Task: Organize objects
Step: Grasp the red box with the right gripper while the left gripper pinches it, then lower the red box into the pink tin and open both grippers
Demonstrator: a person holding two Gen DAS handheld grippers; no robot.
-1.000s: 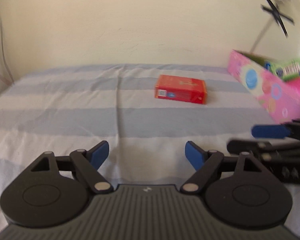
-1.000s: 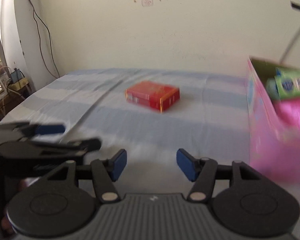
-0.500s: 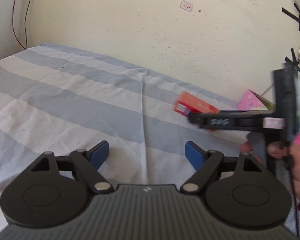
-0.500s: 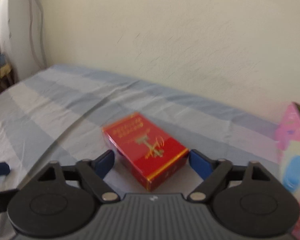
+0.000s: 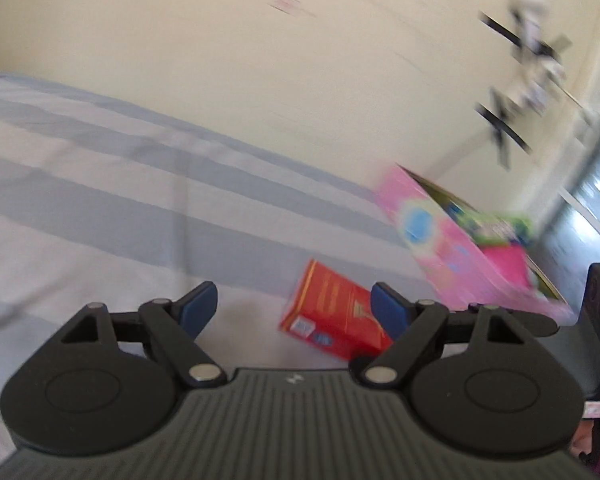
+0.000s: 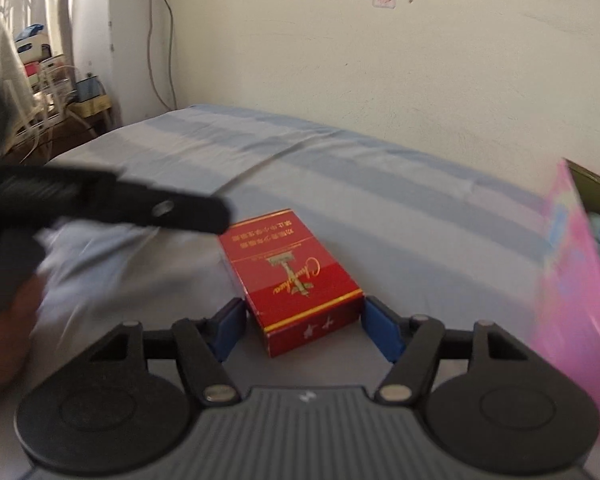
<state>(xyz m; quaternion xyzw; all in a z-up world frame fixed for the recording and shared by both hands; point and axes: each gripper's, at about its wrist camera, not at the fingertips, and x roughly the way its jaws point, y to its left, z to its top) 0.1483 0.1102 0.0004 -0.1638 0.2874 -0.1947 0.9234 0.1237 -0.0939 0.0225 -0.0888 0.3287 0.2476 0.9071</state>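
Our right gripper [image 6: 303, 322] has just been closing around the red carton [image 6: 290, 280] on the striped sheet [image 6: 340, 184], blue pads just beside its sides, contact unclear. Our left gripper [image 5: 294, 306] stands empty, jaws apart, near the pink box [image 5: 452, 256].

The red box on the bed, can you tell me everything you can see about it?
The red box is a small flat pack, like glossy cardboard, with gold edging, gold writing and a gold emblem on top, and a white label on one end. It lies flat on the striped sheet, left of the pink box. The right gripper, which has just been closing, straddles its near end; its pads look close to the sides, touching or not I cannot tell.
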